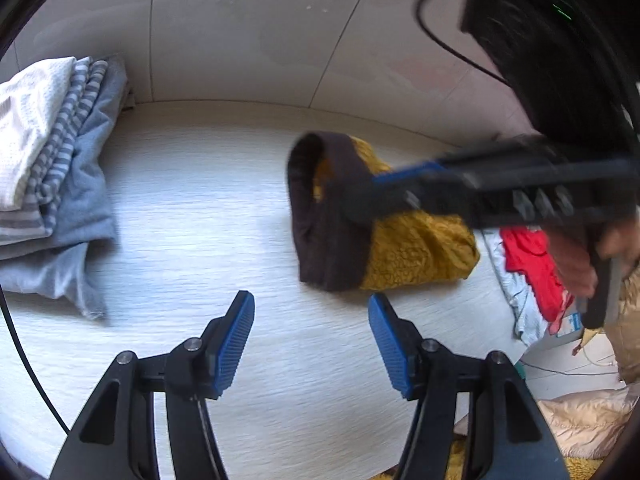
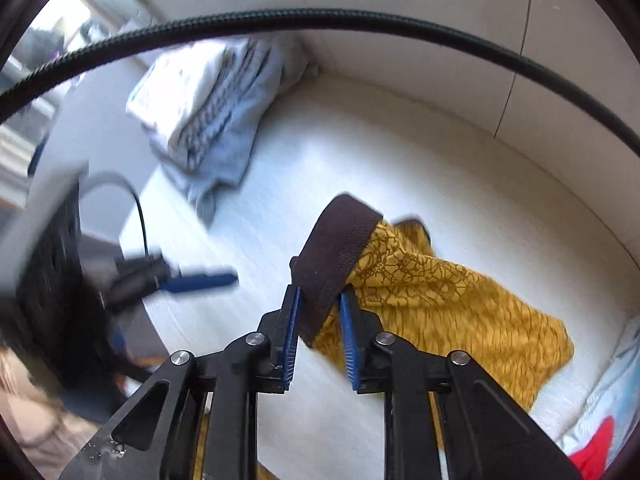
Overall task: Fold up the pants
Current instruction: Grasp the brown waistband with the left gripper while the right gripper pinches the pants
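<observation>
Only right view shows right gripper [image 2: 318,300] pinching pants [image 2: 440,300] waistband; left gripper [image 1: 311,308] open, empty

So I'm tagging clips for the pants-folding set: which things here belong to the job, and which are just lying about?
Part of the job:
- yellow pants with the dark waistband
- right gripper, clamped on that waistband
- left gripper, open and holding nothing
- white table

Just lying about:
- stack of folded grey and white clothes
- red garment
- black cable
</observation>
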Tool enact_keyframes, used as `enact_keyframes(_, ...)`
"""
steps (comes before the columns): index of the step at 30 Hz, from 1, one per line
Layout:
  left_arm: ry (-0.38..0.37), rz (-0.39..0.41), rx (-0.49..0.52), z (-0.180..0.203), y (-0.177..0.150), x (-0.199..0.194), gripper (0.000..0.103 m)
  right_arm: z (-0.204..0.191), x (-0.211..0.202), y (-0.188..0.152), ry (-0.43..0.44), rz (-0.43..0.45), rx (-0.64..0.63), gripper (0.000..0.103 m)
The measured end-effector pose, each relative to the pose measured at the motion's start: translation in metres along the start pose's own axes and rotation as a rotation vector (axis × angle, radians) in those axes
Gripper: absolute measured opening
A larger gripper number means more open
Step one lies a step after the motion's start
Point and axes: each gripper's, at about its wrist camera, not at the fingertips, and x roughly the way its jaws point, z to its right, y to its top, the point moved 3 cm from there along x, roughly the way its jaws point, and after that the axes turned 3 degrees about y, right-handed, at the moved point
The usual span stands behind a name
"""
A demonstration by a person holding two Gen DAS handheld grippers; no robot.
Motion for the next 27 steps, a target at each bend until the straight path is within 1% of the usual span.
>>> enact_keyframes(3,-0.018,0.036,0.009,0.0,0.004,0.007,0.062,0.01,0.012,0.015,-0.028,0.008,0.035,0.022)
enact_keyframes(5,-0.016,0.054,0.023,0.002,0.007,0.013,0.062,0.019,0.022,0.019,-0.04,-0.006,0.074,0.022)
enact_keyframes(7,-0.009,0.066,0.042,0.003,0.012,0.021,0.062,0.024,0.026,0.019,-0.027,-0.013,0.118,0.023)
enact_keyframes(8,-0.014,0.066,0.043,0.003,0.014,0.025,0.062,0.026,0.024,0.019,-0.016,-0.01,0.134,0.024)
enact_keyframes(9,-0.031,0.066,0.04,0.003,0.016,0.028,0.062,0.027,0.019,0.018,-0.008,0.002,0.142,0.028)
enact_keyframes(11,-0.065,0.069,0.031,0.004,0.021,0.035,0.062,0.026,0.003,0.015,-0.017,0.036,0.141,0.03)
enact_keyframes(14,-0.121,0.064,0.015,0.006,0.026,0.042,0.062,0.033,-0.03,0.004,-0.067,0.11,0.145,0.032)
enact_keyframes(15,-0.135,0.056,0.013,0.008,0.026,0.045,0.062,0.038,-0.039,-0.002,-0.085,0.123,0.155,0.032)
enact_keyframes(17,-0.138,0.045,0.019,0.011,0.027,0.05,0.061,0.05,-0.047,-0.02,-0.119,0.128,0.185,0.032)
enact_keyframes(18,-0.136,0.034,0.027,0.013,0.027,0.053,0.058,0.057,-0.044,-0.031,-0.128,0.111,0.201,0.032)
enact_keyframes(19,-0.143,0.025,0.032,0.015,0.028,0.053,0.05,0.062,-0.038,-0.039,-0.133,0.088,0.219,0.032)
enact_keyframes(20,-0.142,0.004,0.042,0.016,0.029,0.055,0.026,0.068,-0.033,-0.047,-0.137,0.068,0.239,0.032)
enact_keyframes(21,-0.131,-0.026,0.051,0.015,0.029,0.055,0.02,0.076,-0.026,-0.055,-0.141,0.047,0.267,0.032)
enact_keyframes(22,-0.124,-0.054,0.055,0.016,0.03,0.057,0.019,0.081,-0.019,-0.061,-0.148,0.034,0.284,0.032)
enact_keyframes(23,-0.13,-0.077,0.043,0.015,0.03,0.057,0.017,0.086,-0.013,-0.065,-0.162,0.022,0.296,0.032)
enact_keyframes(24,-0.142,-0.116,0.024,0.014,0.029,0.055,0.015,0.089,-0.008,-0.068,-0.178,0.01,0.3,0.032)
enact_keyframes(26,-0.162,-0.168,-0.008,0.012,0.025,0.043,0.015,0.09,-0.005,-0.072,-0.18,0.005,0.289,0.032)
enact_keyframes(27,-0.156,-0.185,-0.014,0.011,0.023,0.038,0.015,0.089,-0.006,-0.073,-0.18,0.0,0.276,0.032)
